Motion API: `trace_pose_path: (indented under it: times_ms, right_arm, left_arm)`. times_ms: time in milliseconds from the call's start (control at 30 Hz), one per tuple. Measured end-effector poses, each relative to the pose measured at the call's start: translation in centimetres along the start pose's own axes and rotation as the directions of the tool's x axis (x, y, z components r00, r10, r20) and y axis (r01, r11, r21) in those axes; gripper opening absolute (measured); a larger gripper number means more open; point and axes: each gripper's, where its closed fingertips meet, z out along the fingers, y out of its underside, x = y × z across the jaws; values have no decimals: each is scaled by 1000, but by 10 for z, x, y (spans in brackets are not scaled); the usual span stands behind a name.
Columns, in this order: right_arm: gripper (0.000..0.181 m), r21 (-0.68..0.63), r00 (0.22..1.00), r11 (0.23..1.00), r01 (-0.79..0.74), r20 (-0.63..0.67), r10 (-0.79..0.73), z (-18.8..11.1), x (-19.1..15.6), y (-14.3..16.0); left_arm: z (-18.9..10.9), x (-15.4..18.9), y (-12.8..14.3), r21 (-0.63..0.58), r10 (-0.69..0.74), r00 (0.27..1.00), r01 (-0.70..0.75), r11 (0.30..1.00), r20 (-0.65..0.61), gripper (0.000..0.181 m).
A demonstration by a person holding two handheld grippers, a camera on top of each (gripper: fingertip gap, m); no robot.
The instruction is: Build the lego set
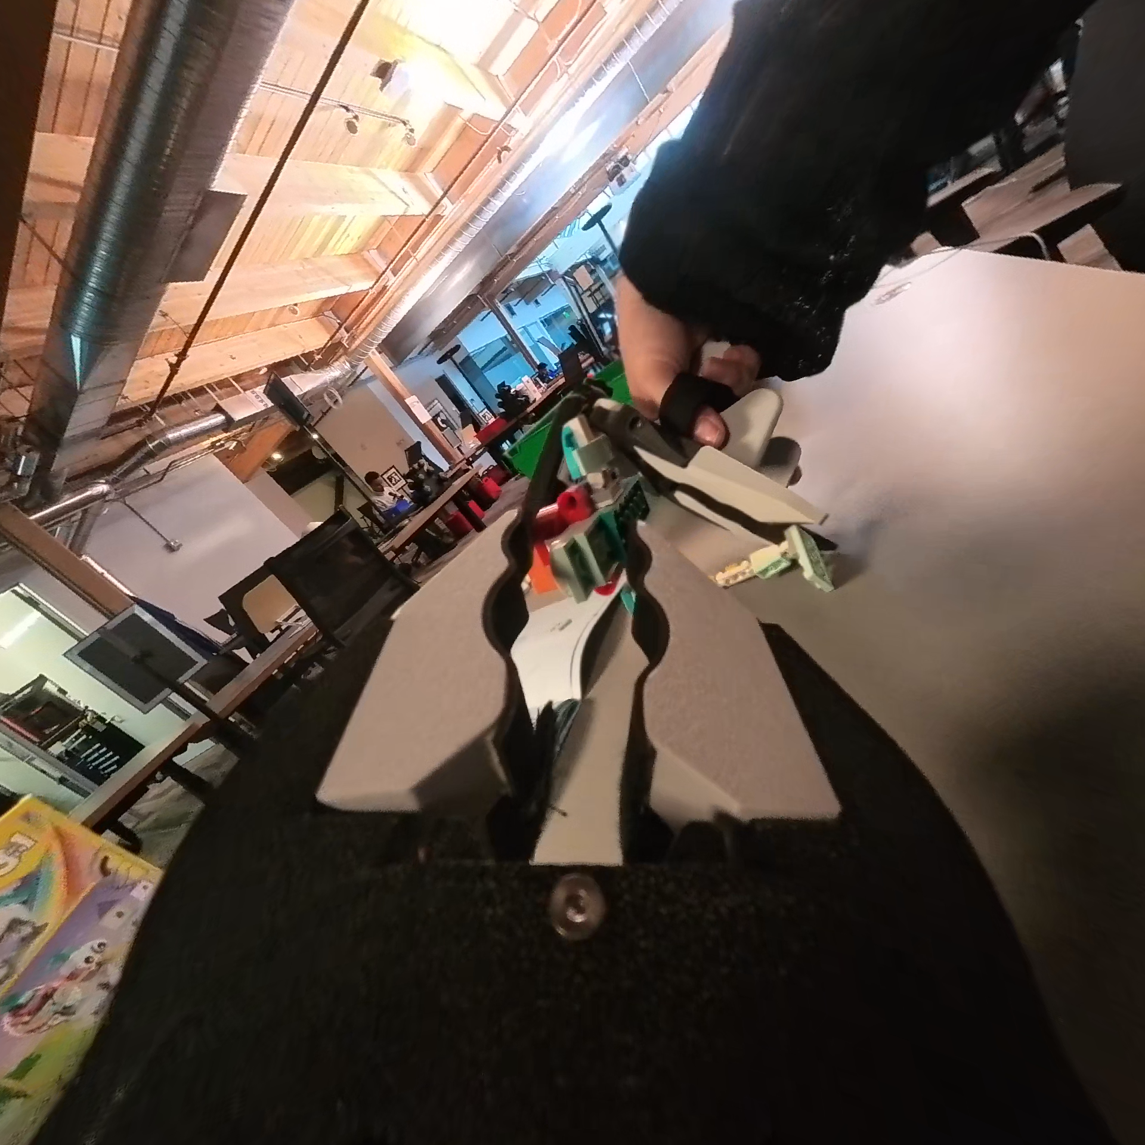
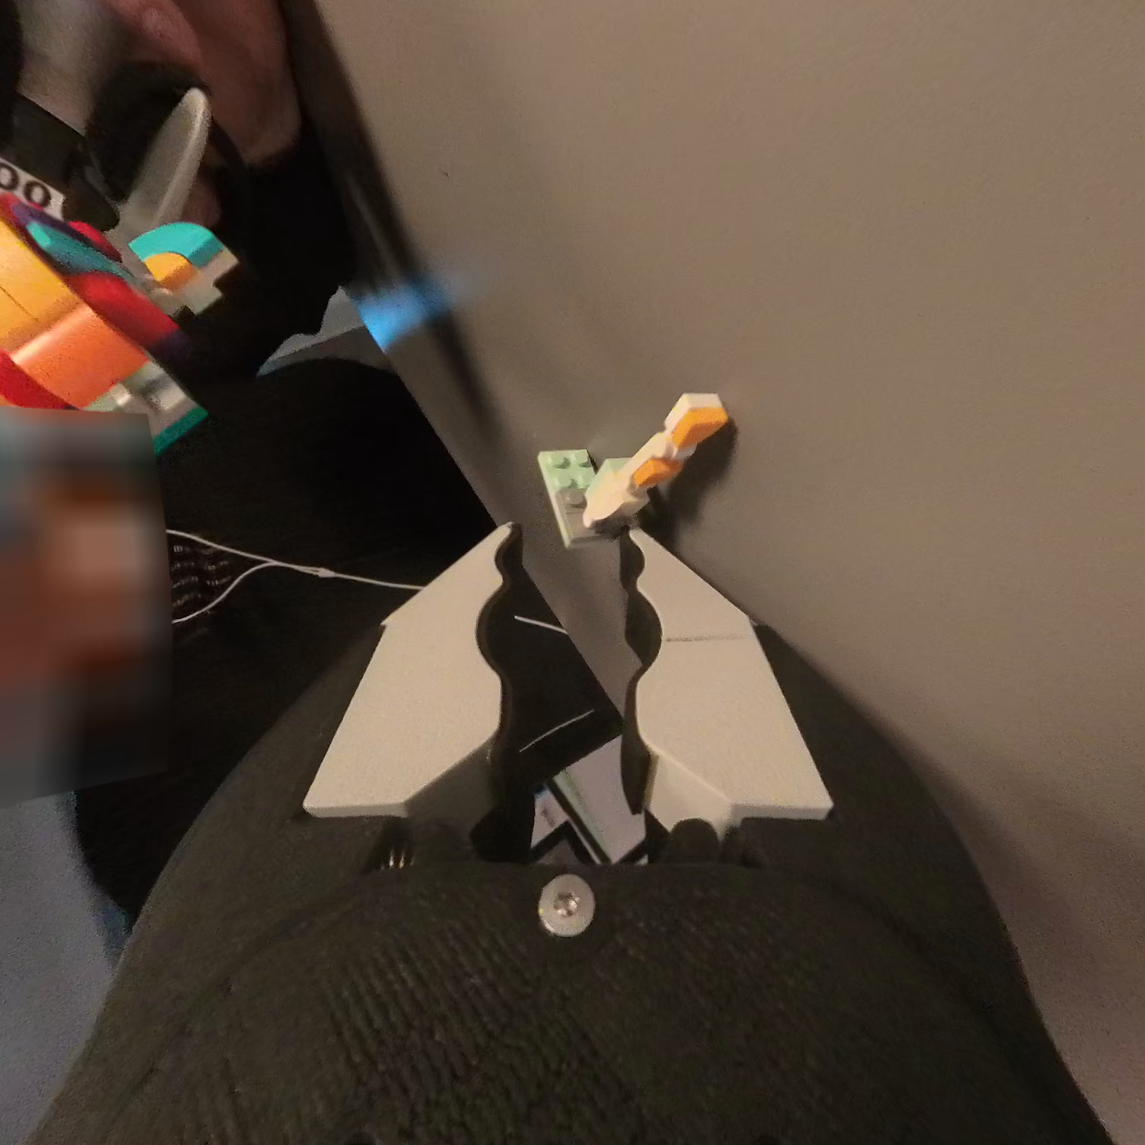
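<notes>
Your left gripper (image 1: pixel 579 545) is clamped on the model (image 1: pixel 588 533), a cluster of mint, teal, red and orange bricks pinched between its fingertips and held above the table (image 1: pixel 960 495). The same model (image 2: pixel 93 310) shows blurred at the upper left of the right wrist view.

Your right gripper (image 2: pixel 567 533) has its jaws apart with nothing between them. Its right fingertip sits just beside a small piece (image 2: pixel 626 477) of mint plate with white and orange bricks, lying on the table (image 2: pixel 867 248) close to its edge. In the left wrist view that piece (image 1: pixel 787 561) lies just beyond the right gripper's (image 1: pixel 774 514) tips, and your right hand (image 1: pixel 669 365), in a dark sleeve (image 1: pixel 824 173), grips the handle.

A colourful box (image 1: pixel 56 966) stands at the lower left of the left wrist view. A white cable (image 2: pixel 279 570) runs below the table edge in the right wrist view.
</notes>
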Motion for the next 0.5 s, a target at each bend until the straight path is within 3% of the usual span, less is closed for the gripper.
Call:
trace_pose_path:
  times_ms: [200,300,400,500]
  right_arm:
    - [40,96,987,991,91,-139,-77,-11,5,6]
    - [40,173,920,931,320,-291,-263,-18,4,2]
    - [39,99,688,781,617,-550,-474,-25,0,-2]
    - [38,-119,396,625,772,-678,-619,-19,-4,4]
  left_arm:
    - [-3,-10,0,14,-53,998,52,999,40,27]
    - [-3,-11,0,10,-59,997,58,998,43,27]
    - [-3,-10,0,10,-60,997,59,998,39,27]
    - [-2,-8,0,9,-63,998,63,998,29,27]
